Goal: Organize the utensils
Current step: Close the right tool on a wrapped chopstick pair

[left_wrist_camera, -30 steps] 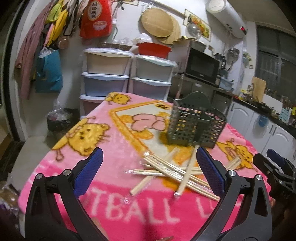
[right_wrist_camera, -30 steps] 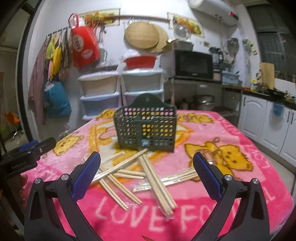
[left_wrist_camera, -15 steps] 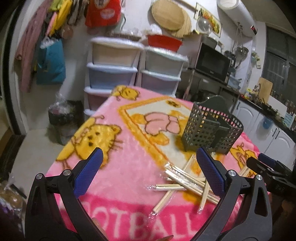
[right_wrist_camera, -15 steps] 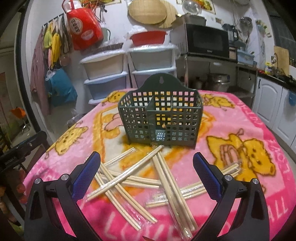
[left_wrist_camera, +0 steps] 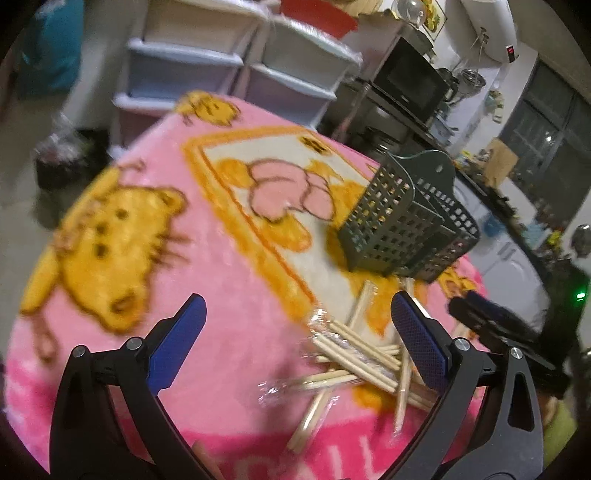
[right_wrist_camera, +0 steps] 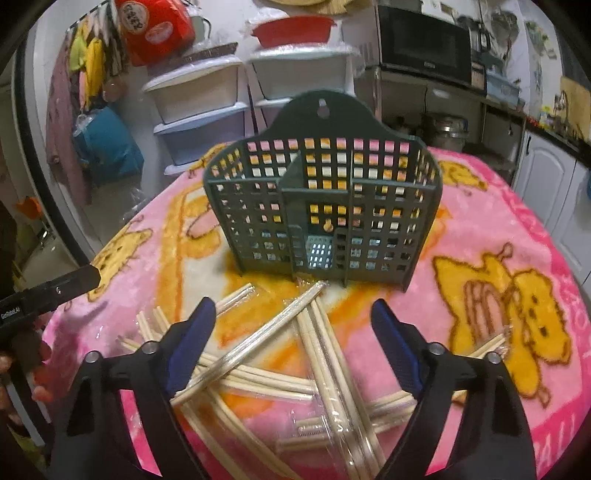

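Note:
Several wrapped pairs of wooden chopsticks [right_wrist_camera: 295, 354] lie crossed in a loose pile on the pink blanket, also in the left wrist view [left_wrist_camera: 354, 358]. A dark green perforated utensil basket [right_wrist_camera: 321, 218] stands upright just behind them, seen too in the left wrist view [left_wrist_camera: 410, 229]. My right gripper [right_wrist_camera: 291, 343] is open and empty, low over the pile. My left gripper [left_wrist_camera: 295, 332] is open and empty, left of the pile. The right gripper [left_wrist_camera: 491, 321] shows at the right in the left wrist view, and the left gripper [right_wrist_camera: 51, 291] at the left edge in the right wrist view.
The table is covered by a pink cartoon blanket [left_wrist_camera: 155, 236]. Behind it stand plastic drawer units [right_wrist_camera: 199, 103], a microwave [right_wrist_camera: 424, 44] on a shelf, and white cabinets [right_wrist_camera: 554, 184] at the right. Bags hang on the wall at the left [right_wrist_camera: 155, 29].
Both grippers have moved forward and down toward the table. The basket and chopsticks look larger in the right wrist view. The left gripper has swung so the pile sits at its right finger.

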Demonstrator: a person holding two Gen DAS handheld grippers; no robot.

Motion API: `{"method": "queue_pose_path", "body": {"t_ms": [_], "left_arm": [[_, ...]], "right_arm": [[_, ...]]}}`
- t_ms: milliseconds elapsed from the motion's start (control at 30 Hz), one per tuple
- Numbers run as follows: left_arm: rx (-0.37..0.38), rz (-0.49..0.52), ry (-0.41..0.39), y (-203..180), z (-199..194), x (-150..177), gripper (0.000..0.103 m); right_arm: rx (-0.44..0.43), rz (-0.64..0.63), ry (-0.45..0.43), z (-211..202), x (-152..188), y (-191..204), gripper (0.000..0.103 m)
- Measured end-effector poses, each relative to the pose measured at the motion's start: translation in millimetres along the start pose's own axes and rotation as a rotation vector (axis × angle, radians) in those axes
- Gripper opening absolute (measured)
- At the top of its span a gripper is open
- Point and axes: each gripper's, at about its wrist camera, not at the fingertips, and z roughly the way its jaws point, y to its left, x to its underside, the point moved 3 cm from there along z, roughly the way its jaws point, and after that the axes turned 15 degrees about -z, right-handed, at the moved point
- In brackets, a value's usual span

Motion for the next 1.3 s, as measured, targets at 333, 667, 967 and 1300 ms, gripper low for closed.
{"method": "queue_pose_path", "body": {"t_ms": [333, 667, 967, 1300], "left_arm": [[0.129, -0.023, 0.296, -0.9, 47.7, -14.0, 0.067], [0.116, 0.020, 0.399, 2.1, 68.2, -3.0, 0.048], [0.124, 0.028, 0.414, 4.7, 71.6, -5.9, 0.018], [0.145, 0.052, 0.388, -4.9, 60.6, -9.2, 0.006]], "right_arm": [[-0.076, 0.111, 0.099, 37.0, -0.7, -21.4, 0.057], [-0.080, 0.168, 0.144, 65.9, -4.0, -26.6, 0.049], [-0.084, 0.232, 0.165, 86.0, -6.5, -29.8, 0.027], [-0.113, 0.264, 0.129, 74.3, -6.7, -38.7, 0.012]]}}
